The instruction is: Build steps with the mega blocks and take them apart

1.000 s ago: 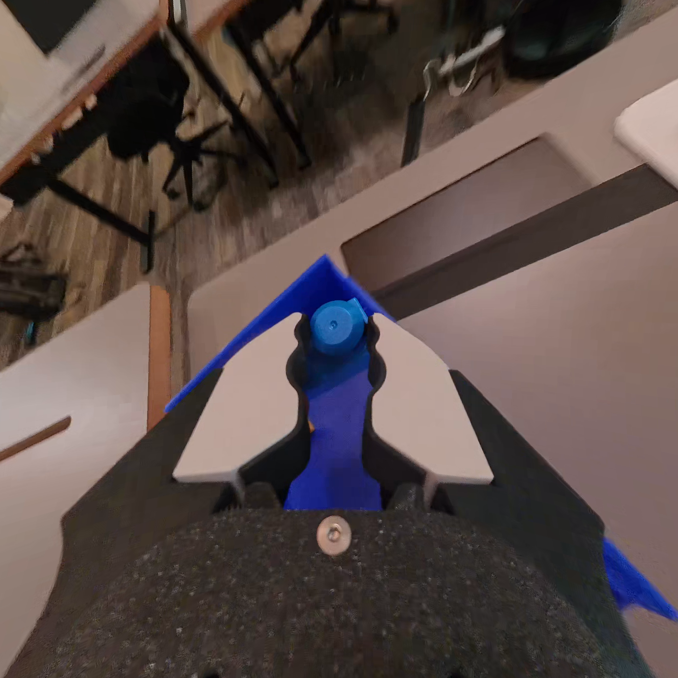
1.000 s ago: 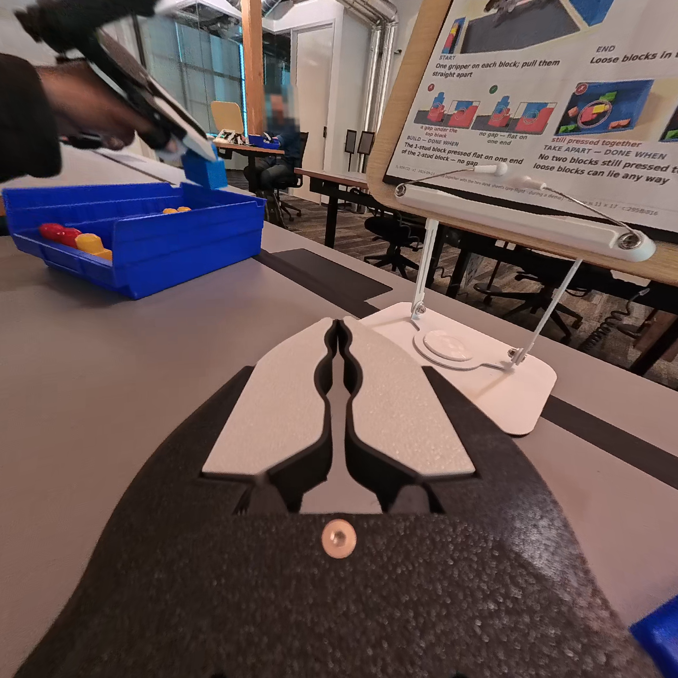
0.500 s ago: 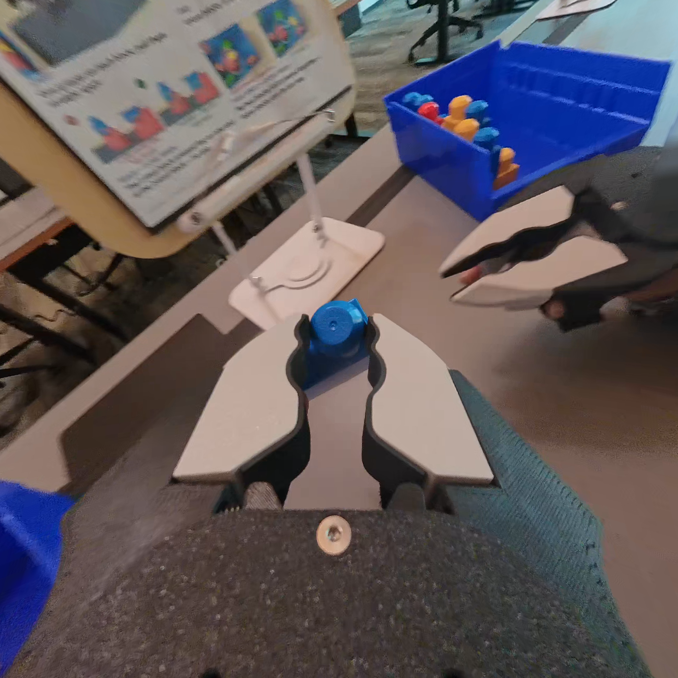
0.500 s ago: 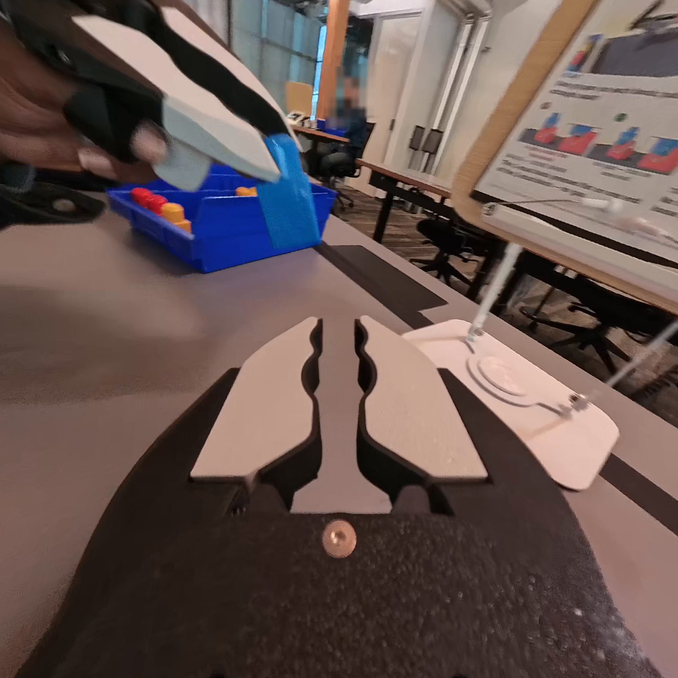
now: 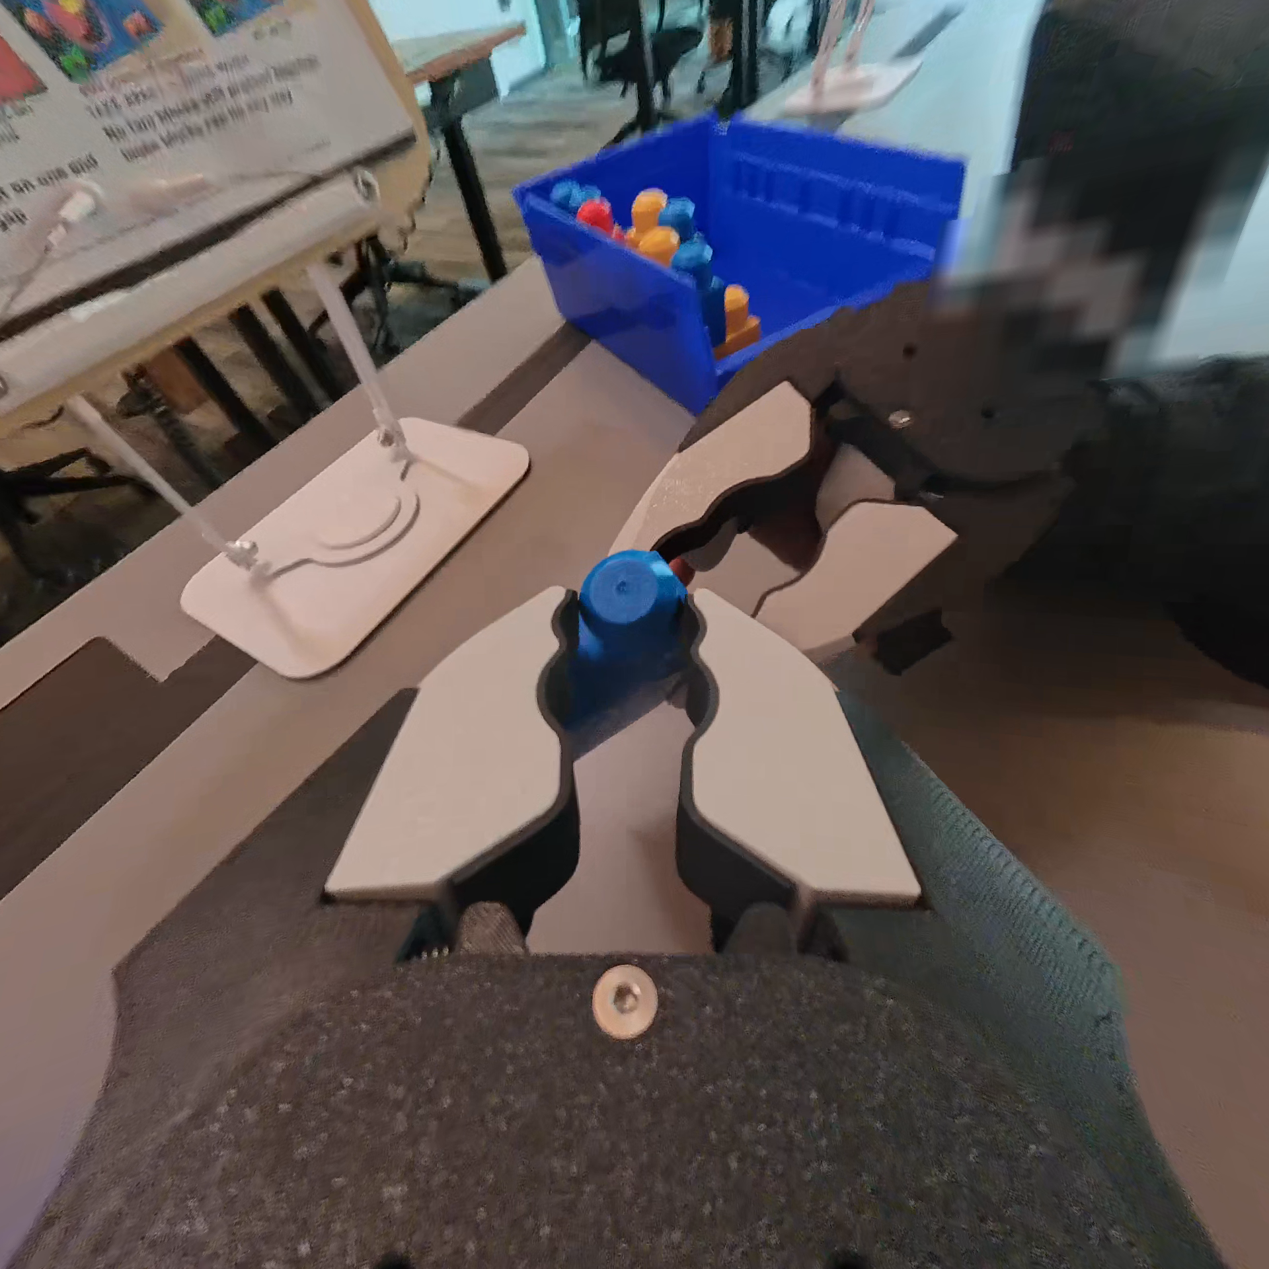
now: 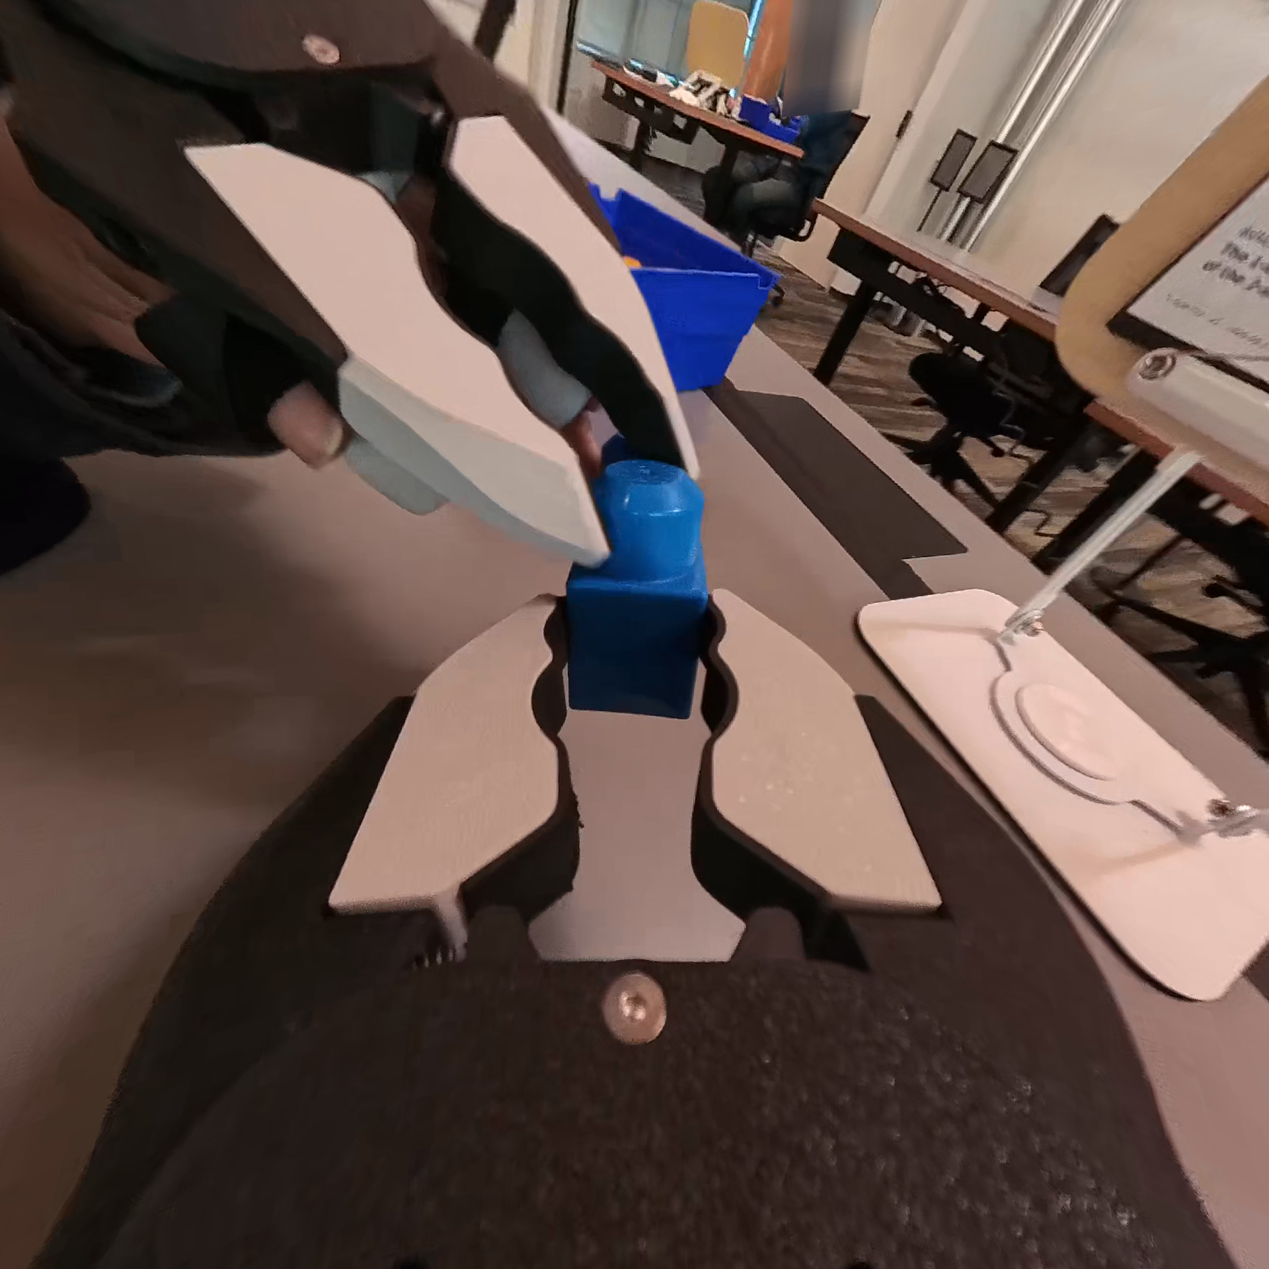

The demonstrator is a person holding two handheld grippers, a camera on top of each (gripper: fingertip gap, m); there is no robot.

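Note:
A blue one-stud block point(image 5: 621, 618) is held just above the grey table. My left gripper point(image 5: 628, 604) is shut on it, with the stud facing the left wrist camera. In the right wrist view the left gripper point(image 6: 642, 508) comes down from the upper left and pinches the stud. My right gripper point(image 6: 635, 611) is open, with its fingertips close on either side of the block's point(image 6: 635, 652) lower body. I cannot tell whether they touch it. The right gripper point(image 5: 704, 580) also shows in the left wrist view, just behind the block.
A blue bin point(image 5: 618, 302) holding red, orange and blue blocks stands at the back of the table; it also shows in the right wrist view point(image 6: 687, 309). An instruction board point(image 5: 172, 137) on a white stand base point(image 5: 357, 542) sits near the far table edge. The tips of both grippers are at nearly the same place.
My left gripper carried the blue block from over the bin down to the table centre. My right gripper opened from shut and moved up so its tips flank the block.

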